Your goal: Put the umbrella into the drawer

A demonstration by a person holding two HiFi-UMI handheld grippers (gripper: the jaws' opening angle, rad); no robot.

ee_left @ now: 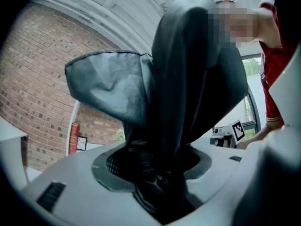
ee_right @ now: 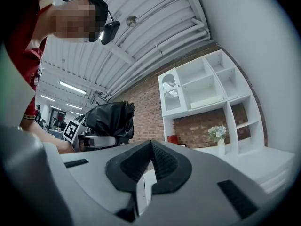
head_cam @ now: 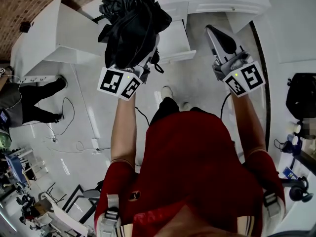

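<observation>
White floor (head_cam: 207, 102) and an open drawer (head_cam: 175, 41) fill the head view. Both forearms reach forward, with the left tongs (head_cam: 140, 63) clamped on the bundled black umbrella (head_cam: 131, 23) near that drawer. Left gripper view: the fabric sits wedged between the jaws. Right gripper view: the right tongs (ee_right: 150, 147) are together and empty.

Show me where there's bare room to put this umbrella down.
The open drawer shows bare between the umbrella in the left gripper and the shut right gripper. The white surface left of it looks bare too. Cables clutter the floor at left.
</observation>
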